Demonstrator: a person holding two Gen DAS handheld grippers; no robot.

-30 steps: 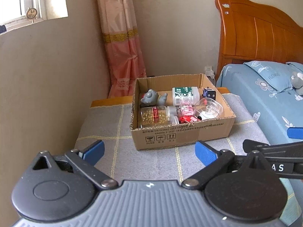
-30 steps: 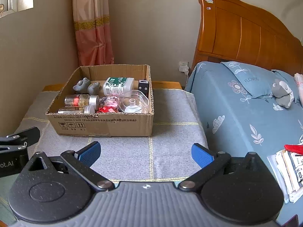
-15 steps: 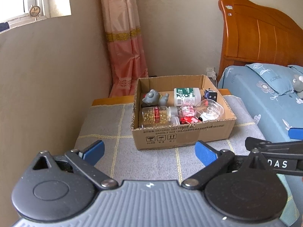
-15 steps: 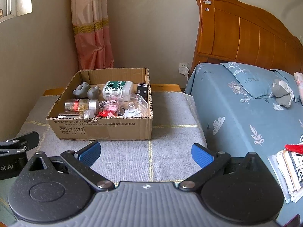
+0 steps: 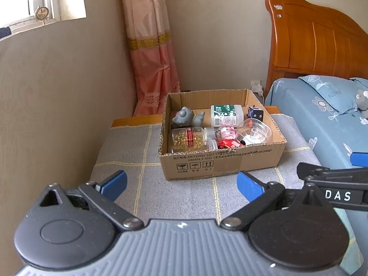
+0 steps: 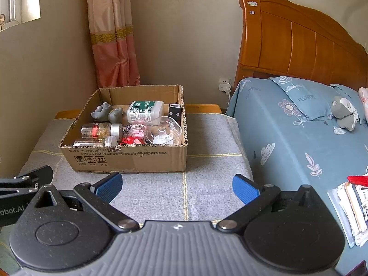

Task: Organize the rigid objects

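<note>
Both of my tools in view over the grey checked cloth (image 6: 207, 138); my left gripper (image 5: 181, 185) and my right gripper (image 6: 177, 187) each stand with blue pads spread wide and nothing between them, side by side and well short of the work.

Ahead of both tools, the open brown cardboard box (image 5: 220, 163) sits flat on the cloth, its long side running across my line of sight; from the right tool it lies ahead and to the left. All the rigid pieces I can see lie inside it: a grey moulded animal figure (image 5: 187, 118) at the far left; a white bottle with a green label (image 5: 226, 113) on its side, long axis across my view, cap end hidden (which end is which I cannot tell); a clear jar of yellow beads with a red band (image 5: 187, 138) also on its side, long axis across, pale cap toward my right; a small black cube (image 6: 174, 112) by the far right wall; a clear plastic lidded tub (image 6: 164, 130) at the near right.

The scene fits a full box awaiting sorting or one already filled; for any grasp here I judge closing across a bottle's short axis, from above, steadiest.
</note>
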